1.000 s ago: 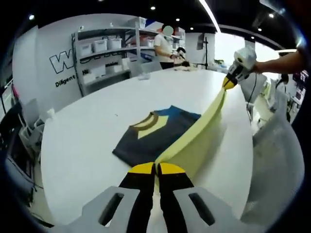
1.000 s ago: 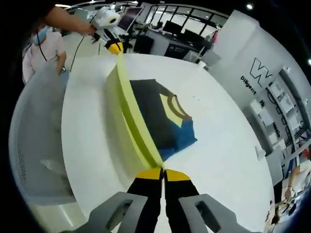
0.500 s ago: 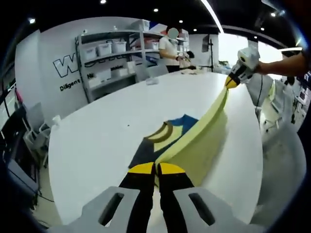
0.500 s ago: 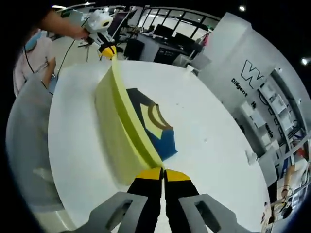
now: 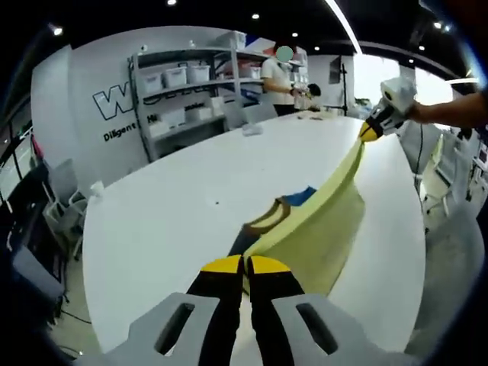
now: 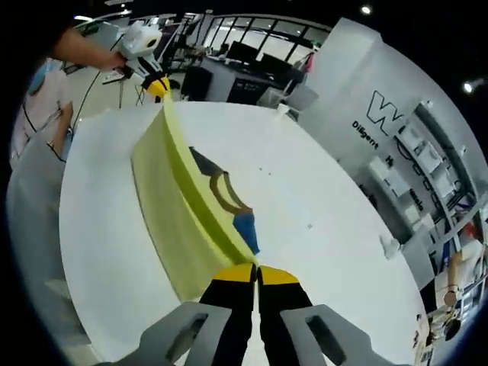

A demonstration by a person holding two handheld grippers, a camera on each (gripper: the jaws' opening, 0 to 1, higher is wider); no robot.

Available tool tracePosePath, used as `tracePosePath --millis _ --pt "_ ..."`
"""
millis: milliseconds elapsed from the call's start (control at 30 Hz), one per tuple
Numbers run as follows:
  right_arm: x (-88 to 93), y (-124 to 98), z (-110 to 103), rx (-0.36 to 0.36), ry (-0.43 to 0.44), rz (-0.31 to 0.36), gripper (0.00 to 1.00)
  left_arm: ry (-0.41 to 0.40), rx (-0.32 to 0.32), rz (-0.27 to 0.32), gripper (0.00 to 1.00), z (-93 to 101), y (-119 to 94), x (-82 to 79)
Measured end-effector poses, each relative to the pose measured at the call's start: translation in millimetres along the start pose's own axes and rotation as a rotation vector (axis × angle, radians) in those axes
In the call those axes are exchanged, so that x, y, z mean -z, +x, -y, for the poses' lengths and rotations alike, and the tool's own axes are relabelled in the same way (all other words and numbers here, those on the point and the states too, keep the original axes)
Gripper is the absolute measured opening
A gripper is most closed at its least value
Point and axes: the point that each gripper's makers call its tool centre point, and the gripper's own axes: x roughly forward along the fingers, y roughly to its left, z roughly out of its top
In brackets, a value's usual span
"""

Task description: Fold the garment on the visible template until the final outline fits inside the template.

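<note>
1. Pale yellow fabric: the garment [image 5: 316, 229] has one long edge lifted off the white table [image 5: 168, 221] and stretched taut between the two tools; the rest lies flat on the table.
2. Left gripper [image 5: 245, 265]: jaws clenched on one end of the yellow edge. Right gripper [image 6: 257, 274]: likewise clamped on the other end.
3. Garment body: dark grey and blue panels with a mustard-trimmed neckline, soft knit, lying on the table beyond the raised flap.
4. Template: not distinguishable against the table.
5. Handling advice, as judgement: carry both ends over level and in step, with even tension, so the fold lands straight and unwrinkled; lower before releasing.
6. Background: shelving [image 5: 179, 88], person standing.
</note>
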Motion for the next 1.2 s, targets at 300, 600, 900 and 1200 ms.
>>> tracePosePath --millis 300,600,900,1200 --pt "2.8 24.7 13.0 0.000 0.046 -0.006 0.00 -0.010 -0.029 -0.030 0.03 -15.6 24.0 3.1" --pt "4.7 59.0 23.2 -0.023 0.081 -0.016 0.00 -0.040 -0.065 -0.068 0.03 -35.4 45.1 15.4" --pt "14.9 87.6 26.8 -0.045 0.153 -0.043 0.00 -0.032 -0.079 -0.119 0.03 -51.2 77.3 30.6" --pt "32.2 118.4 27.1 -0.069 0.196 -0.087 0.00 -0.041 -0.084 -0.157 0.03 -54.6 99.3 47.8"
